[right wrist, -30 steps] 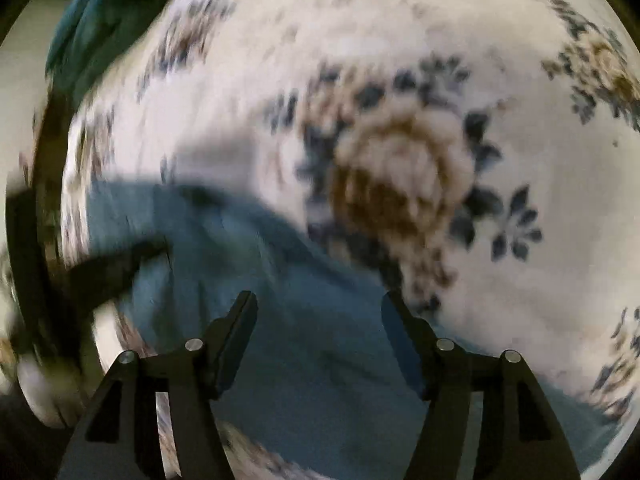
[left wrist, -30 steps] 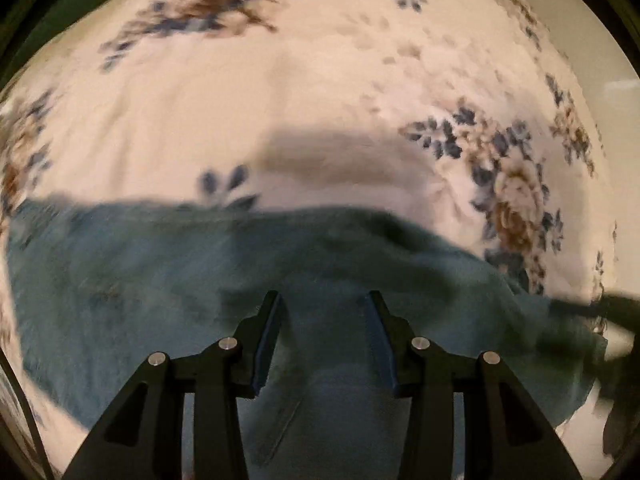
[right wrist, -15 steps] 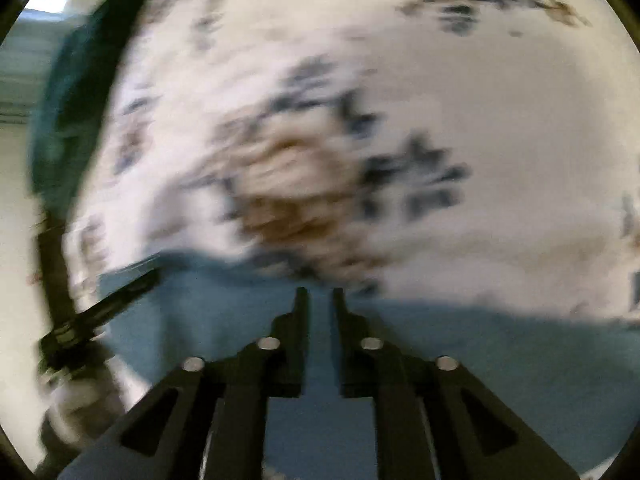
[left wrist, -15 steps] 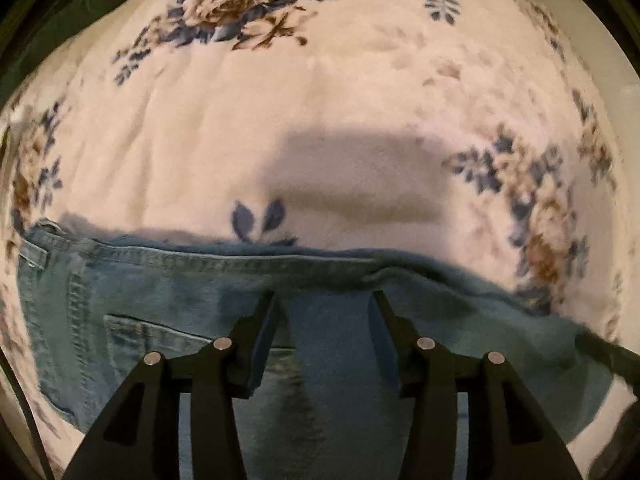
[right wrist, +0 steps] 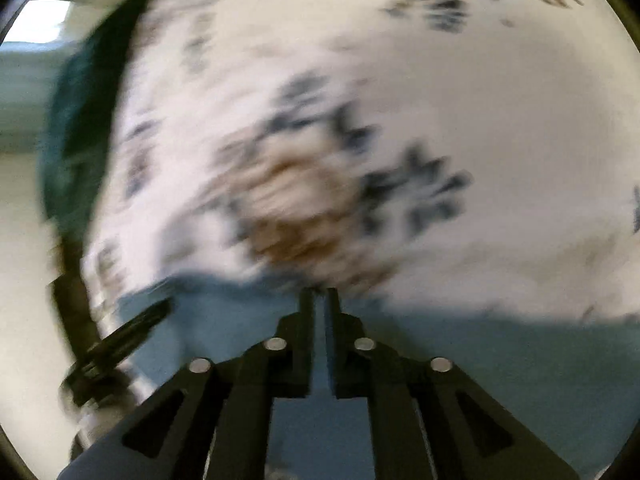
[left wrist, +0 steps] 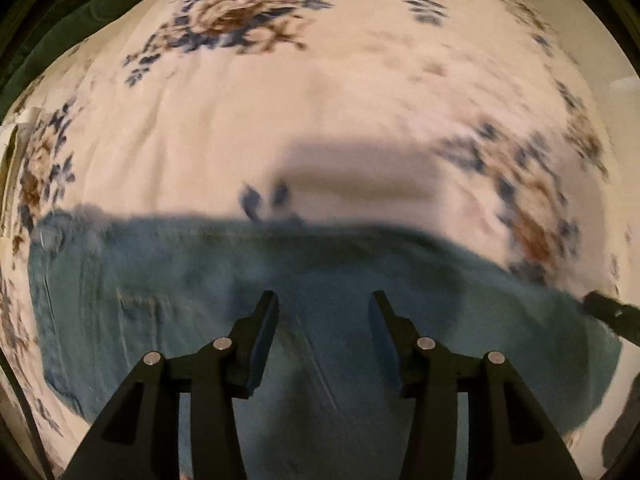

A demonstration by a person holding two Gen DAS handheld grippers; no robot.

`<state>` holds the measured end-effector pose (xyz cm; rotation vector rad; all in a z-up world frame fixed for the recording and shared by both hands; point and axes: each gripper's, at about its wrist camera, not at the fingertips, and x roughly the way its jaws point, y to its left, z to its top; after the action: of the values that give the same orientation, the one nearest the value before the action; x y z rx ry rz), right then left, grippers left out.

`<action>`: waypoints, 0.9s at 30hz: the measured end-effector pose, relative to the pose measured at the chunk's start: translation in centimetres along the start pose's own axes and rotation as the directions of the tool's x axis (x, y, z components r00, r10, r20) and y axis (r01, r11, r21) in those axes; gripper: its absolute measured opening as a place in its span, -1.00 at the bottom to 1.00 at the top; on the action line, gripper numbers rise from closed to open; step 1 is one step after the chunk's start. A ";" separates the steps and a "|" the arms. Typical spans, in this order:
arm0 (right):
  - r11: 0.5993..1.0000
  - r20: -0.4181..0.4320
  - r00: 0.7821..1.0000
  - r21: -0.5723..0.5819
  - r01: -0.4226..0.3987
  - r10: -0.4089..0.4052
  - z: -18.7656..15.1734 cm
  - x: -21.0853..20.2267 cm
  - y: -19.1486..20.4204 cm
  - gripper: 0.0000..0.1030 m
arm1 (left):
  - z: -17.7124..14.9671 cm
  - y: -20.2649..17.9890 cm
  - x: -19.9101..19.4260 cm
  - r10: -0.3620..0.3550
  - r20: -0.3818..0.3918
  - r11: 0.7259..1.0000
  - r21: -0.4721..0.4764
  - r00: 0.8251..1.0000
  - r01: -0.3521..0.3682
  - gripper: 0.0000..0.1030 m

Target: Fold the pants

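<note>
Blue denim pants (left wrist: 192, 288) lie flat on a white floral bedspread (left wrist: 280, 120), their far edge across the middle of the left wrist view. My left gripper (left wrist: 324, 300) is open over the denim, holding nothing. The right gripper's tip (left wrist: 608, 310) shows at the right edge of that view. In the right wrist view, my right gripper (right wrist: 319, 294) is shut on the pants (right wrist: 500, 352) at their far edge. The left gripper (right wrist: 132, 332) shows blurred at the left there.
The floral bedspread (right wrist: 500, 120) fills both views. A dark green cloth (right wrist: 80, 120) lies along the bed's far left edge, also at the top left of the left wrist view (left wrist: 52, 40). Pale floor (right wrist: 20, 240) lies past the bed edge.
My right gripper went from open to shut on the pants' edge and is moving; the view is blurred. My left gripper stays open over the denim and has shifted slightly.
</note>
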<state>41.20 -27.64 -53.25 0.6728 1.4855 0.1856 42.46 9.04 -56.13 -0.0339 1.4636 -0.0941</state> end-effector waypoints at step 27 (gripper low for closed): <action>0.797 0.155 0.985 0.584 -0.157 0.080 -22.8 3.5 -8.6 0.11 | -16.1 5.3 1.3 -0.342 -0.170 0.883 -0.395 0.924 0.254 -0.06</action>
<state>17.46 -25.99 -59.41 1.2666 1.3793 -0.2434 26.82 14.71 -59.53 -0.5764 1.6892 -0.0780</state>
